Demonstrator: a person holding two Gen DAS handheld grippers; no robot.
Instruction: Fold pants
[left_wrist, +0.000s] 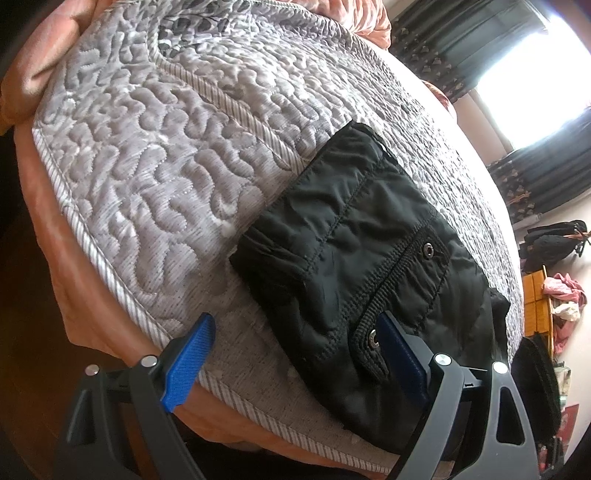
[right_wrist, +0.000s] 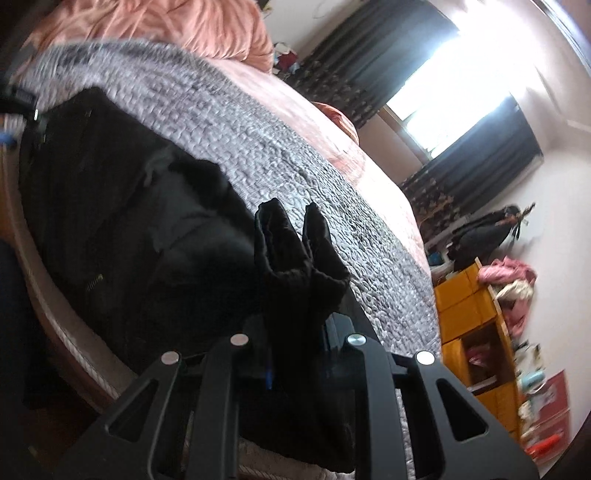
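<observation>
Left wrist view shows you the bed (left_wrist: 155, 155), covered by a grey quilted bedspread with a wavy stitched pattern over a salmon-pink sheet. On it, near the close edge, lie the black padded pants (left_wrist: 354, 258), already folded into a thick bundle with a ribbed band and metal snaps on top. Your left tool (left_wrist: 291, 354) stands spread wide: one blue finger (left_wrist: 190, 365) hangs over the bedspread's striped border, the other touches the bundle beside a snap. In the right wrist view, your right tool (right_wrist: 295, 350) is pressed together, pinching a bunched end of the black pants above the bed.
</observation>
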